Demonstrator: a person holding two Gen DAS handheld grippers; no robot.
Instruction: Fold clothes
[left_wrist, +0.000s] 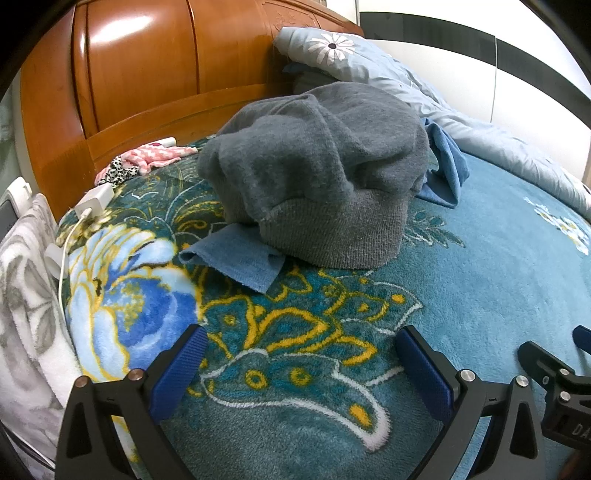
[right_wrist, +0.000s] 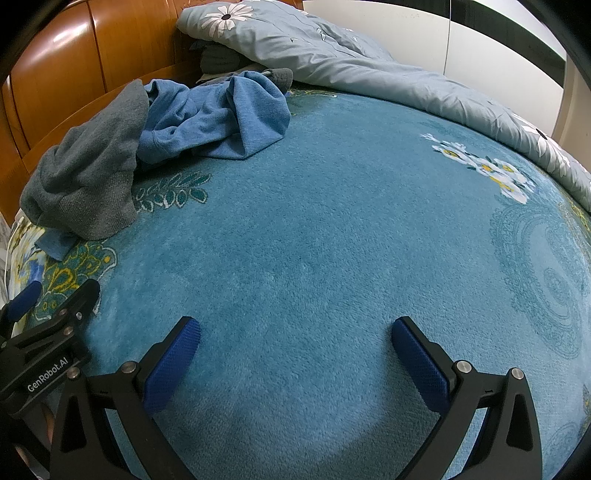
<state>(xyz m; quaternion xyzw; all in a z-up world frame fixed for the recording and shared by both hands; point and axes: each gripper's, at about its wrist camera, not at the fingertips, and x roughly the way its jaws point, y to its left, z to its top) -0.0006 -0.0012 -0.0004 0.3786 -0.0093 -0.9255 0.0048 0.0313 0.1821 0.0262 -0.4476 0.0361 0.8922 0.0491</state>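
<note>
Left edge of bed: white charger (left_wrist: 98, 194) with cable, and a pink-and-white cloth (left_wrist: 155, 155) near the wooden headboard (left_wrist: 147, 74).
Left gripper (left_wrist: 301, 354): fingers spread wide, nothing between them; hovers over the patterned teal blanket (left_wrist: 480, 277), well short of the clothes.
Grey sweater (left_wrist: 321, 173): heaped toward the head of the bed, left of centre; ribbed hem faces the grippers. It lies on top of a blue garment (left_wrist: 236, 258), whose corner sticks out beneath it.
Blue garment, far side (right_wrist: 221, 118): crumpled behind and right of the grey heap, touching it.
Right gripper (right_wrist: 295, 343): fingers wide apart, empty, over bare blanket.
Right edge of bed: pale floral quilt (right_wrist: 369, 62) bunched along it.
Handling, judged: thick knit, soft, limp, light; will sag and drag on the plush blanket rather than slide.
Hold points, judged: the two corners of the ribbed hem, one per gripper, then lift clear of the blue garment.
Task progress: folding not yet begun.
</note>
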